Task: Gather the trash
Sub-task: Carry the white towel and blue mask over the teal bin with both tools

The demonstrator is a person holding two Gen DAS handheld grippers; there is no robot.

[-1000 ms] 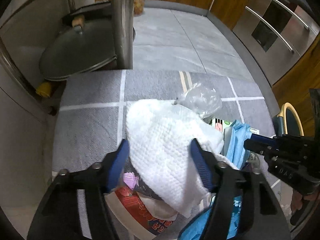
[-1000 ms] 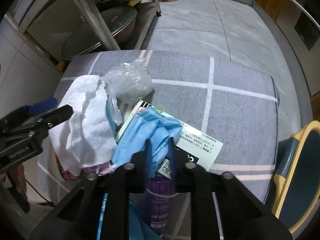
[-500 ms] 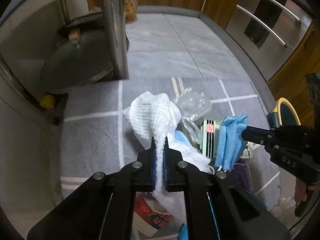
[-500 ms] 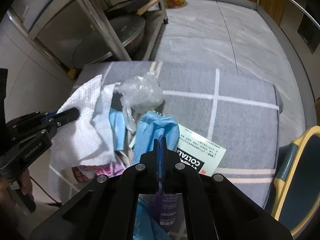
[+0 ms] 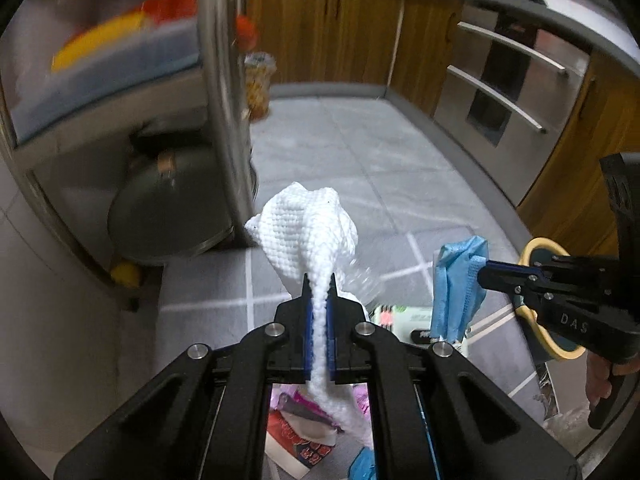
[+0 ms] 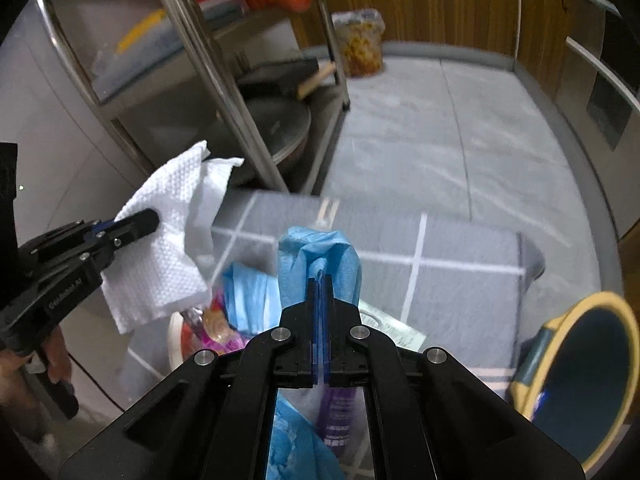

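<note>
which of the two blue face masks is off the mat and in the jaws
The crumpled blue face mask pinched in the right gripper, lifted clear. The other pleated blue face mask lies in the trash pile on the grey mat, ungripped.

Dim indoor light w/ a cool cast in both views. Heavy fisheye bending & black vignette at corners. Shelf rack top left was motion-blurred; steel post showed glare streaks. Floor tiles soft, smeared.

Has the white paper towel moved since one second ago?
Yes. The white paper towel, clamped in the left gripper, has risen off the grey mat, up toward the steel rack post.
</note>
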